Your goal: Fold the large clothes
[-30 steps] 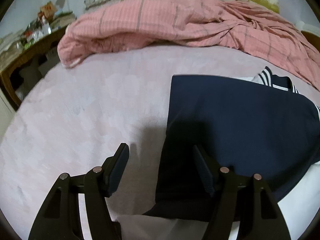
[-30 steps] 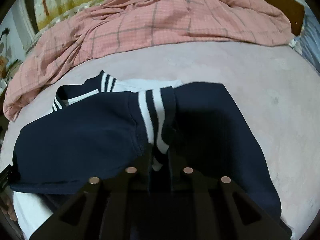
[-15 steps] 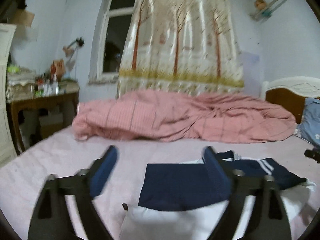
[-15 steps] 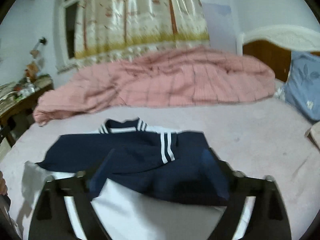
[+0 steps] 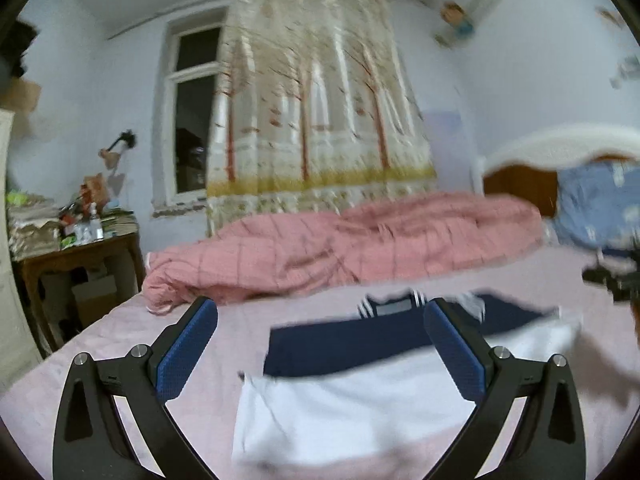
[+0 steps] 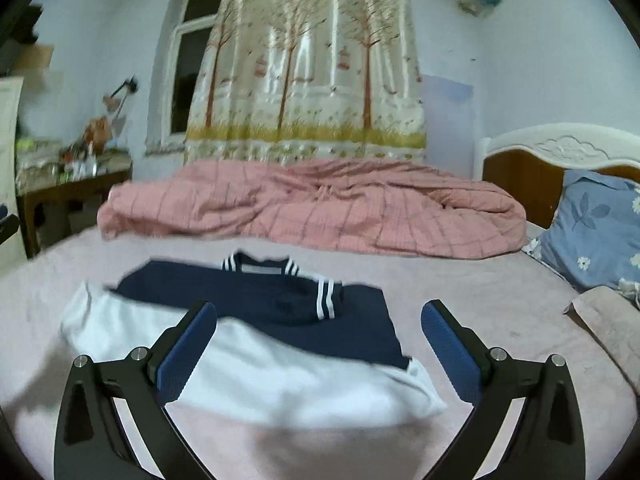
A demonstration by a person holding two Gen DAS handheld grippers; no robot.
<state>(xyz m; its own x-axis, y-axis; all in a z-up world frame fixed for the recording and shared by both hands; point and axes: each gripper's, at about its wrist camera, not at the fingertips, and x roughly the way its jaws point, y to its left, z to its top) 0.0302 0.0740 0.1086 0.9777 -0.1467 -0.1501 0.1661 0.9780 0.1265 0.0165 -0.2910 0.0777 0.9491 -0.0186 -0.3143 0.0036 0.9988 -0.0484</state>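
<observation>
On the bed (image 6: 500, 308), navy-and-white shirt (image 6: 280, 320) folded

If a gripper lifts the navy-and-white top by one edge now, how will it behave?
The navy-and-white top would probably droop and unfold: its sleeves lie loosely folded over the body. It looks like thin fabric, so likely light. On the pink sheet a push would likely bunch it.
</observation>
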